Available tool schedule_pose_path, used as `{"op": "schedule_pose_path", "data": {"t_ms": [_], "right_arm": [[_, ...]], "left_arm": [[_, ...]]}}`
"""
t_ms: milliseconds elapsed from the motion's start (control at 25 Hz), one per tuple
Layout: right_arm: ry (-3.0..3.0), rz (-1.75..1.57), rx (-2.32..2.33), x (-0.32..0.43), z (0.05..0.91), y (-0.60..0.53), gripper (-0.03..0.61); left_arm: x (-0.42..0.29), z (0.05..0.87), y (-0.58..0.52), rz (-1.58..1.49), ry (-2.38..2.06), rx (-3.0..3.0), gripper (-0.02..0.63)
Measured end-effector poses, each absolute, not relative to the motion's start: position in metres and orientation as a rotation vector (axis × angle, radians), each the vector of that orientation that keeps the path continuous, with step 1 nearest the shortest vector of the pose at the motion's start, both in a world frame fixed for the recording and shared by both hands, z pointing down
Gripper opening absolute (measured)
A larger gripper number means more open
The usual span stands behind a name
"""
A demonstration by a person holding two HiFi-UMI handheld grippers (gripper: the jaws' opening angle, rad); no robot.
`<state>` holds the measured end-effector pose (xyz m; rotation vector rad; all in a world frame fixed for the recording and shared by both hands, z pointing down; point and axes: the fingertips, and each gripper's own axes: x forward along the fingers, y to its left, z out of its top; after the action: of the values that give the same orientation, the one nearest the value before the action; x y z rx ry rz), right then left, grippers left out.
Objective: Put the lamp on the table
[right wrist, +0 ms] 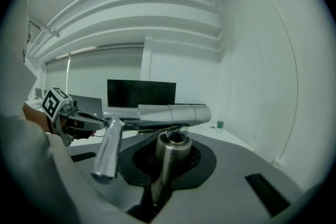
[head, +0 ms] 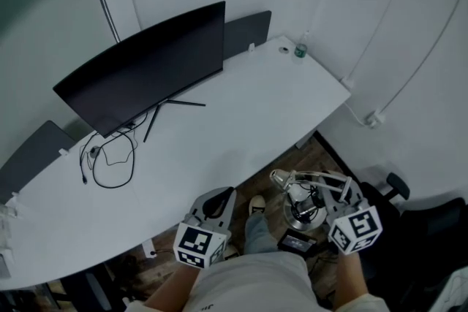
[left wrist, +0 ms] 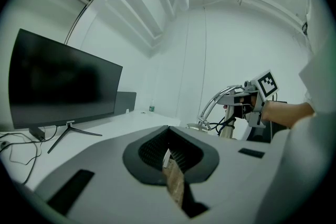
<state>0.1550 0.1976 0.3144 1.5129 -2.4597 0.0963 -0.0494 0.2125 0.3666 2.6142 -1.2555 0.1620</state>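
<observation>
The silver desk lamp (head: pixel 298 192) hangs low over the floor beside the near edge of the white table (head: pixel 241 135), its round base at the bottom. My right gripper (head: pixel 324 204) is shut on the lamp's stem. In the right gripper view the stem (right wrist: pixel 169 157) stands between the jaws with the lamp's arm tube lying across above it. My left gripper (head: pixel 219 199) hovers at the table's near edge, its jaws together and nothing held (left wrist: pixel 171 164). From the left gripper view the lamp (left wrist: pixel 214 105) and the right gripper (left wrist: pixel 249 105) show off to the right.
A black monitor (head: pixel 146 66) stands at the back left of the table, with a looped cable (head: pixel 110 157) in front of it. A small bottle (head: pixel 300 50) sits at the far corner. Dark panels (head: pixel 248 33) border the table's back. An office chair (head: pixel 428 230) is at right.
</observation>
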Motion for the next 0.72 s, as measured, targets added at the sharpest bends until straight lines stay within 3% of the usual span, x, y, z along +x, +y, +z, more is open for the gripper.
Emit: {"op": "schedule_pose_path", "data": {"t_ms": [720], "right_arm": [[-2.506, 0.082, 1.407, 0.168, 0.305, 0.052, 0.046]], "left_arm": [[-0.018, 0.365, 0.07, 0.17, -1.279, 2.575, 0.003]]}}
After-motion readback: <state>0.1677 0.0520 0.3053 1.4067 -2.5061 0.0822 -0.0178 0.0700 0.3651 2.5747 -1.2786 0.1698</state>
